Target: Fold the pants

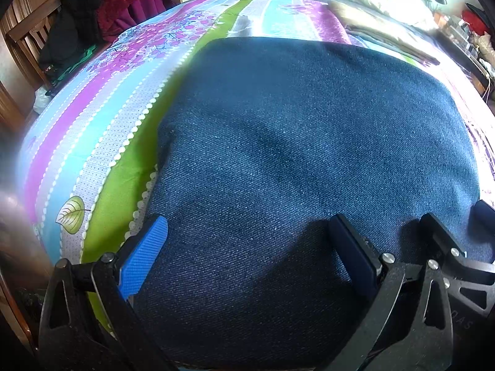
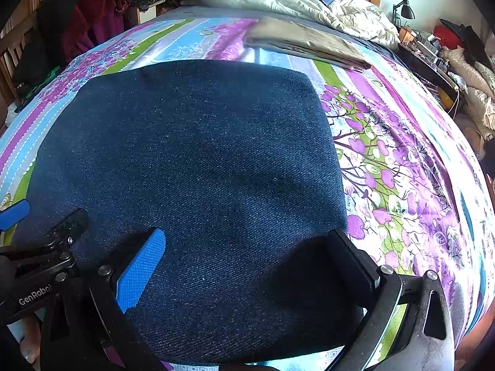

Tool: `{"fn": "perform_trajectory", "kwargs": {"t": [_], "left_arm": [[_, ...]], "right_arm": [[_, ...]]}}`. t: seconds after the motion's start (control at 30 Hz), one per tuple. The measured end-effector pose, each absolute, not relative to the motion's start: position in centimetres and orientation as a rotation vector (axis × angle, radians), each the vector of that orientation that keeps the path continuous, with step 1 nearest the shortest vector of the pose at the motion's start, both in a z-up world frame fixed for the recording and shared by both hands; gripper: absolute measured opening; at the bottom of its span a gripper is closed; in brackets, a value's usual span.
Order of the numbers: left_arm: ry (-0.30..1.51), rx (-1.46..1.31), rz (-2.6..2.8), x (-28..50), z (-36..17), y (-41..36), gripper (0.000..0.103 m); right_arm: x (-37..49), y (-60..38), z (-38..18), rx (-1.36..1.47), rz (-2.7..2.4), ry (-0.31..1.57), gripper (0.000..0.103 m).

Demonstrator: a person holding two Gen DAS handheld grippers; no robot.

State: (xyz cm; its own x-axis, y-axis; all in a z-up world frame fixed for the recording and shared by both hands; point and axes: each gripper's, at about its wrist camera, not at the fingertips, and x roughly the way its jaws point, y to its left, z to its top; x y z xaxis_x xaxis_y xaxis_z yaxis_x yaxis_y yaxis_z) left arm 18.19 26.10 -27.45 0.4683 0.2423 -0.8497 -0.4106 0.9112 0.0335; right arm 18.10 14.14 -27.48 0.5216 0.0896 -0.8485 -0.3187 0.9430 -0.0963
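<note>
Both the left gripper (image 1: 247, 253) and right gripper (image 2: 247, 266) hover spread wide, holding nothing, over the pants (image 2: 191, 179), already folded compact on the bed (image 2: 402, 170), so little seems left.

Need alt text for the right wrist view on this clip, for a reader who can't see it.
Folded dark denim pants lie flat on a striped floral bedsheet, with the right gripper poised over their near edge, jaws open. The left gripper shows at lower left, and a folded tan cloth lies farther up the bed.
</note>
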Motion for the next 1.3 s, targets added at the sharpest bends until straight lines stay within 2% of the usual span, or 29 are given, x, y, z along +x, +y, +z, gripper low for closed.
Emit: {"fn": "perform_trajectory", "kwargs": {"t": [0.8, 0.97, 1.07, 1.17, 1.3], "left_arm": [[0.991, -0.183, 0.394, 18.1, -27.5, 26.2, 0.103], [1.102, -0.202, 0.377, 19.3, -26.9, 26.9, 0.103], [1.172, -0.205, 0.339, 20.0, -26.2, 27.2, 0.098], [1.197, -0.217, 0.295, 20.3, -25.3, 27.3, 0.094], [1.153, -0.294, 0.235, 20.7, -22.9, 28.8, 0.095]], "right_arm": [[18.2, 14.2, -27.3, -0.250, 0.252, 0.977, 0.103], [20.2, 15.0, -26.9, -0.255, 0.215, 1.125, 0.103], [22.1, 15.2, -26.5, -0.244, 0.190, 1.278, 0.103], [23.2, 15.2, -25.7, -0.195, 0.201, 1.366, 0.103], [24.7, 14.9, -23.7, -0.056, 0.273, 1.400, 0.103]]}}
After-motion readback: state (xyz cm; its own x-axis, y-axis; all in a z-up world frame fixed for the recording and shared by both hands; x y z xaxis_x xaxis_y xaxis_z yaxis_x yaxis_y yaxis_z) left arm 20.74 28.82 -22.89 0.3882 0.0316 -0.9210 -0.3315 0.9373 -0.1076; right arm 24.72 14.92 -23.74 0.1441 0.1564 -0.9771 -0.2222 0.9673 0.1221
